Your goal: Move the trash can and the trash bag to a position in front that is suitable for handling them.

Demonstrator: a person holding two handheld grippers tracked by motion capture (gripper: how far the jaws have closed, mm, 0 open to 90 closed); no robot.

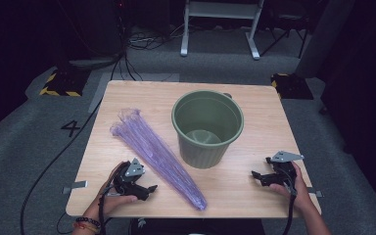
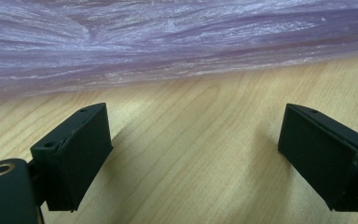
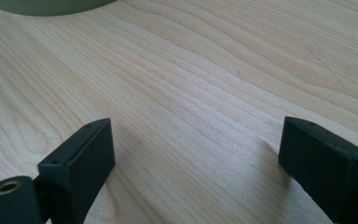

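A green ribbed bin (image 1: 207,128) stands upright near the middle of the wooden table (image 1: 254,196); its base edge (image 3: 51,5) shows at the top left of the right gripper view. A long bunched purple plastic bag (image 1: 154,152) lies diagonally left of the bin, and crosses the top of the left gripper view as the bag (image 2: 177,37). My left gripper (image 1: 149,190) rests on the table at the near left, just beside the bag, open with bare wood between its jaws (image 2: 193,158). At the near right my right gripper (image 1: 257,176) is open over bare wood (image 3: 196,158).
The table's near edge runs just behind both hands. Past the far edge lie grey floor, loose cables (image 1: 142,41), a white frame's legs (image 1: 220,29) and yellow-black striped blocks (image 1: 61,83). Metal brackets (image 1: 76,186) stick out at the table's sides.
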